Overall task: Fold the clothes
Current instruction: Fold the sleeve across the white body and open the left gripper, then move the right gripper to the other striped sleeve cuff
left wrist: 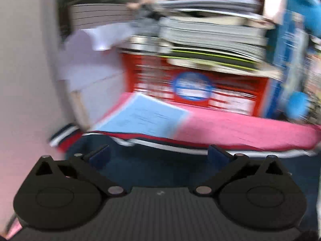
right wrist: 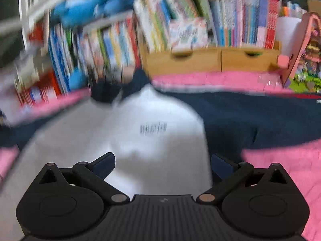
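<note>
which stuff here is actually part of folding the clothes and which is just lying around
For the job:
- navy garment with striped trim
- white garment
- left tongs and right tongs, both open

Lying about:
- books
- wooden drawers
- blue plush toy
- blue paper sheet
- magazine stack

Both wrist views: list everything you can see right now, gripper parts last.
navy garment: one, dark blue with red and white trim, spread on the pink cover
white garment: one, lying over the navy garment before the right gripper
pink cover: one, under the clothes
blue sheet: one, light blue, on the pink cover
books: many, mixed colours, behind
wooden drawers: two, tan, under books
left gripper: open, empty
right gripper: open over white garment
</note>
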Demonstrator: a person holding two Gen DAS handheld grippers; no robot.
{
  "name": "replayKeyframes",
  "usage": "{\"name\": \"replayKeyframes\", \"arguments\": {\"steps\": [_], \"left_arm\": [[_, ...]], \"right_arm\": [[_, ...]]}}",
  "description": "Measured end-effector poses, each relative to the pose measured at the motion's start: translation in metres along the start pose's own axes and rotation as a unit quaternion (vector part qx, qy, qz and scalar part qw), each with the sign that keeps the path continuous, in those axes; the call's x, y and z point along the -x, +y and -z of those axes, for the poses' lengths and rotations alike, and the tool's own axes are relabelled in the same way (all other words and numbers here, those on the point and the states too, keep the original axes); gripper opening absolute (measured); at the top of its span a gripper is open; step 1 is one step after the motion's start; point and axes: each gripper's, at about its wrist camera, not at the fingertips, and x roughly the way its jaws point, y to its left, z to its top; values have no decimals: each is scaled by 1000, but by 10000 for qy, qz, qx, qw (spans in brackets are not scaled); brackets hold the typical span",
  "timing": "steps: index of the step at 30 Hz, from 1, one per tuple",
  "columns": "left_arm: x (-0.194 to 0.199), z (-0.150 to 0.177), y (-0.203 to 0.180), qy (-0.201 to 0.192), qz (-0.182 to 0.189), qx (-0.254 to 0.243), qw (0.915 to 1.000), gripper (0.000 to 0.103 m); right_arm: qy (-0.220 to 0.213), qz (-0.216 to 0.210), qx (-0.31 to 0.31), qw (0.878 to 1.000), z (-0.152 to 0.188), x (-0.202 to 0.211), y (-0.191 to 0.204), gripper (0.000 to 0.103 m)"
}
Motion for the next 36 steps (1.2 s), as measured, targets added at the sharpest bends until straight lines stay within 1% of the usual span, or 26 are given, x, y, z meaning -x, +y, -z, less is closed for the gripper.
{"name": "replayKeyframes", "arguments": {"steps": [2,3,5,7,9,11,13,16,18,21,22,24,26,27,29,30,32,33,34,35,36], "left_arm": [[1,6,-16,17,283,-113,9995,103],[-4,12,-16,157,243,-43,9996,103],[-17,23,-16,471,150,138,9987,103],[-25,32,-11,703,-12,250,9972,103],[-35,38,-6,832,-267,216,9959,103],[-32,41,2,772,-290,307,9961,103],[-32,40,6,789,-391,340,9955,103],[-36,36,15,745,-494,328,9955,103],[-36,34,22,699,-535,419,9952,103],[-40,33,29,577,-639,471,9952,103],[-42,32,30,582,-713,511,9944,103],[-43,27,29,646,-924,571,9920,103],[-37,18,14,629,-1169,338,9906,99],[-27,11,-2,471,-1039,87,9934,100],[-5,11,-27,110,-541,-275,9981,100],[8,8,-44,-15,-270,-441,9987,100],[33,4,-78,-202,324,-720,9967,102],[45,2,-101,-248,735,-855,9933,102],[54,3,-123,-273,1065,-996,9889,103],[66,4,-151,-304,1451,-1178,9819,103],[77,5,-178,-334,1833,-1359,9730,103]], "right_arm": [[-210,-14,-55,9998,-18,0,-14,103],[-298,12,-63,9995,-27,-3,-22,103],[-285,202,-37,9994,-42,-17,-39,103],[-30,559,4,9984,-53,-41,-60,103],[281,988,-55,9947,-59,-65,-84,103],[535,1292,-418,9893,-64,-81,-116,103],[640,1645,-900,9802,-67,-89,-152,102],[640,2155,-1459,9634,-70,-88,-202,102],[702,2593,-1589,9501,-67,-87,-229,103],[750,3164,-1517,9334,-62,-84,-258,103],[756,3294,-1494,9292,-62,-83,-266,103],[714,3411,-1623,9231,-62,-80,-281,103],[757,3497,-1766,9170,-65,-76,-284,102],[701,3363,-1697,9237,-67,-72,-276,101],[538,2987,-1477,9413,-70,-63,-254,101],[439,2777,-1254,9514,-70,-55,-237,102],[229,2337,-739,9692,-68,-39,-198,103],[152,2122,-462,9760,-66,-32,-176,103],[176,1968,-251,9800,-61,-28,-159,103],[227,1832,-60,9828,-56,-25,-143,103],[278,1694,131,9851,-51,-22,-127,103]]}}
